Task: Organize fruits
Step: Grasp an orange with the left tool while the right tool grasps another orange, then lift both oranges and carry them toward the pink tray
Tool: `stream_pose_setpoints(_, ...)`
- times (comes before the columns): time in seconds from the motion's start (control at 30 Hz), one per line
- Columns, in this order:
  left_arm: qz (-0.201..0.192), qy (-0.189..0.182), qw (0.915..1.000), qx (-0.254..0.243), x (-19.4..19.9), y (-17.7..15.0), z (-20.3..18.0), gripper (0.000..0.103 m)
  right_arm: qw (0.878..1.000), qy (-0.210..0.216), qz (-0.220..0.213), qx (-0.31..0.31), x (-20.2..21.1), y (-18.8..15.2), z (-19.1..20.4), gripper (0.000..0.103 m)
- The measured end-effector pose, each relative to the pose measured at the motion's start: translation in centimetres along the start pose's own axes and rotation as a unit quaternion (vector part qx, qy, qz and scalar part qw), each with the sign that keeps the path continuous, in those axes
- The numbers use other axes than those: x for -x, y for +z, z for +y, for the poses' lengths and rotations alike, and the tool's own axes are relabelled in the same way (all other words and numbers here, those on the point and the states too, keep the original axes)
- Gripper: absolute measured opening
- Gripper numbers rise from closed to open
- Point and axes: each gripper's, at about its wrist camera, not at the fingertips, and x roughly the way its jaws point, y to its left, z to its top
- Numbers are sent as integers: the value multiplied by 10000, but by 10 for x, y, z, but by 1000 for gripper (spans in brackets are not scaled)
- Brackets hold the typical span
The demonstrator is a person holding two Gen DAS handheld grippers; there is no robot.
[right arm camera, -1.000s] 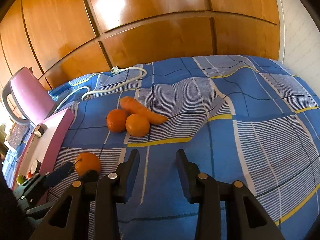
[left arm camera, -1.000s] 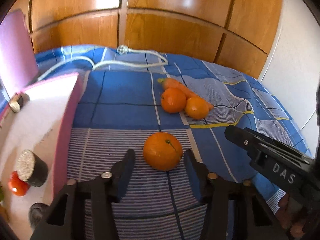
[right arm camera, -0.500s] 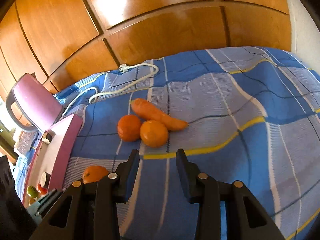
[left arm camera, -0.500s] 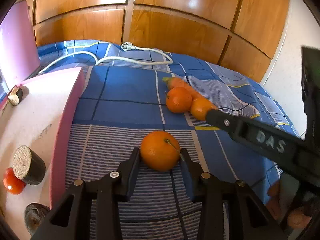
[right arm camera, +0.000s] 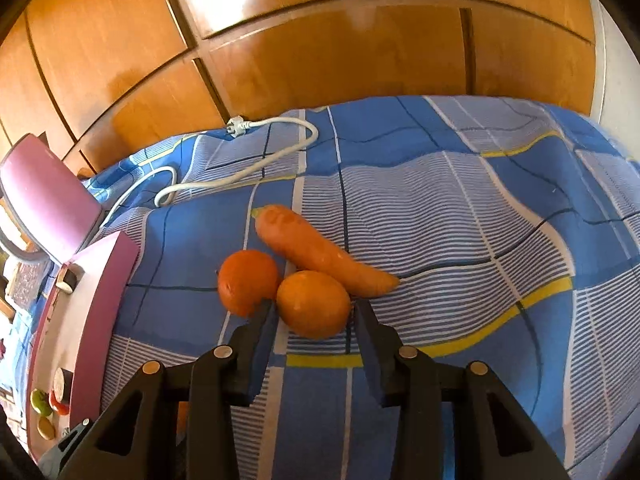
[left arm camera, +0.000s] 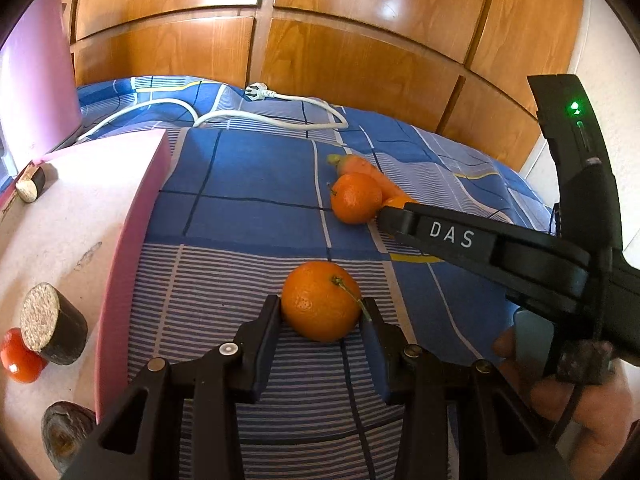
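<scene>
While our left gripper (left arm camera: 322, 312) sits low over the striped blue bedspread (left arm camera: 248, 184), its two fingers press against either side of a stemmed orange (left arm camera: 322, 306), pinching it where it rests on the cloth. Just to the left of that fruit runs the pink edge of an open case (left arm camera: 124, 256), and on its pale inner surface we see a dark cylinder with a speckled top (left arm camera: 52, 330), a small red tomato (left arm camera: 20, 356) touching it, another dark round piece (left arm camera: 66, 436) nearer us, and a further small cylinder (left arm camera: 30, 184) by the raised pink lid (left arm camera: 34, 76).

Our right gripper (right arm camera: 316, 312) reaches across from the right side — its black body crosses the left wrist view and hides most of one fruit there. In its own view the fingers are spread and stand on both sides of a second orange (right arm camera: 314, 304) without clearly touching it. A third orange (right arm camera: 248, 286) lies just beside the left finger, touching the second one, and a carrot (right arm camera: 320, 256) lies right behind both, tip pointing right. These neighbours crowd the fruit — the left finger sits in the narrow gap between the two oranges.

Farther back a white power cable (right arm camera: 240, 172) with its plug loops over the bedspread, below the wooden panelled wall (right arm camera: 320, 52).
</scene>
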Motion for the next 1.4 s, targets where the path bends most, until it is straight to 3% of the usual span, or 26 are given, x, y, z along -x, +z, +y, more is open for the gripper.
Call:
stream_pose_setpoints(0.3, -39, -65, 9999, 92, 1, -1, 2, 42, 10000, 3, -4, -52, 7, -5, -4, 36)
stream_pose_setpoints(0.53, -39, -59, 9999, 76, 2, 0, 2, 39, 9992, -169, 149, 330, 29, -30, 5, 36)
stream_pose_setpoints(0.63, -78, 24, 10000, -20, 5, -2, -2, 38, 9996, -140, 174, 182, 37, -39, 1, 36)
stream_pose_setpoints(0.83, -108, 39, 9999, 49, 6, -3, 2, 37, 9988, -354, 93, 336, 34, -41, 1, 36)
stream_pose_setpoints(1.4, -148, 237, 9996, -51, 12, -9, -2, 37, 9988, -358, 73, 324, 32, -41, 1, 36)
